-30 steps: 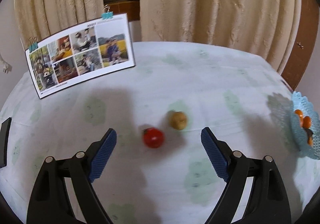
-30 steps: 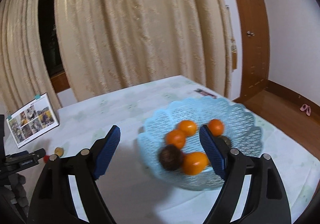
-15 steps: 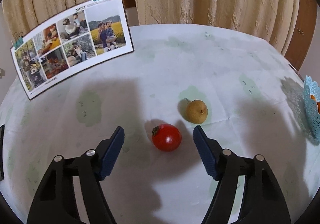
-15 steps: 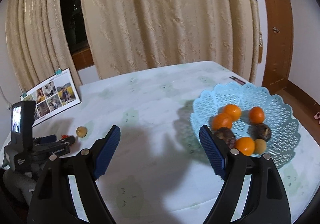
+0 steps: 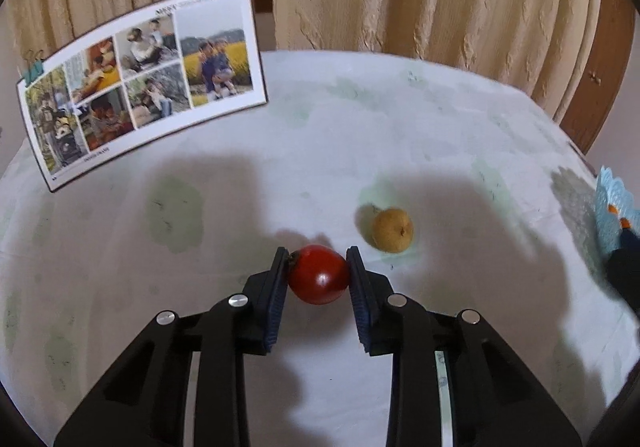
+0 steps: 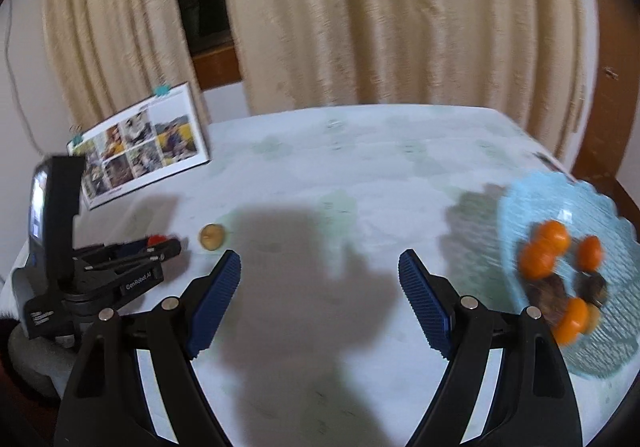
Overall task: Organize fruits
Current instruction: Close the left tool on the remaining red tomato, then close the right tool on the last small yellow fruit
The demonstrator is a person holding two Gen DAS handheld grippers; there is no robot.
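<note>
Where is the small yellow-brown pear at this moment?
In the left wrist view the small yellow-brown pear lies on the pale tablecloth, just right of the red fruit held in the left gripper.

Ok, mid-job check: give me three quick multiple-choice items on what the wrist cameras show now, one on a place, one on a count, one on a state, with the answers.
1. Where does the yellow-brown fruit lie?
A. In the blue basket
B. On the tablecloth, apart from the red fruit
C. Between the right gripper's jaws

2. How many fruits lie loose on the tablecloth, outside the blue basket?
A. Two
B. Four
C. None

3. What is the left gripper doing?
A. Open over bare cloth
B. Shut on the photo card
C. Shut on the red fruit

Answers:
1 B, it sits on the cloth with a gap to the red fruit.
2 A, only the red and the yellow-brown one.
3 C, both pads press the red fruit's sides, having just closed on it; the right gripper stands open and empty.
</note>
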